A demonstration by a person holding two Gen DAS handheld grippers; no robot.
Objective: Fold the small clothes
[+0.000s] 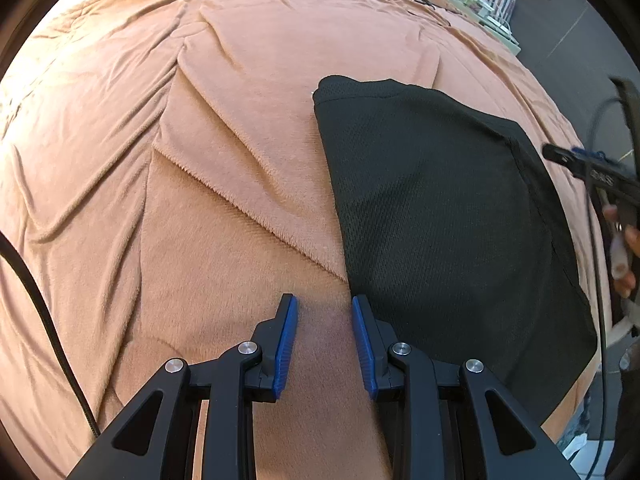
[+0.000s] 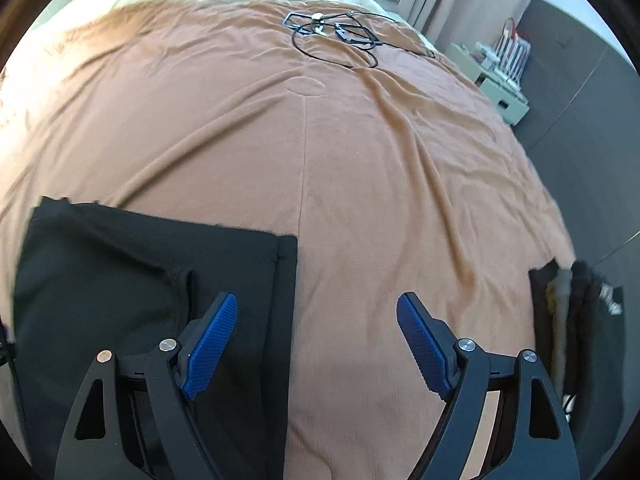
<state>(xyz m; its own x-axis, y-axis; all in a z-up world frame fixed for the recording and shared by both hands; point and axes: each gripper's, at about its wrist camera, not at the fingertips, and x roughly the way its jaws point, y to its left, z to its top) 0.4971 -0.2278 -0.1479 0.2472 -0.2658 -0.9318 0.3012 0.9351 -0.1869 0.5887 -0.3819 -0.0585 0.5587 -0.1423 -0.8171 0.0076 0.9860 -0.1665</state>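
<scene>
A black mesh garment (image 1: pixel 440 208) lies folded flat on the orange blanket (image 1: pixel 200 160). My left gripper (image 1: pixel 325 304) is open and empty, just above the blanket at the garment's near left edge. In the right wrist view the same garment (image 2: pixel 120 264) lies at the lower left. My right gripper (image 2: pixel 318 304) is wide open and empty, its left finger over the garment's right hem and its right finger over bare blanket (image 2: pixel 360 180). The right gripper also shows at the right edge of the left wrist view (image 1: pixel 560 156).
A pile of dark clothes (image 2: pixel 576 312) sits at the blanket's right edge. Black cables and small devices (image 2: pixel 336 32) lie at the far end of the bed. A shelf with boxes (image 2: pixel 500 80) stands beyond the bed's right side.
</scene>
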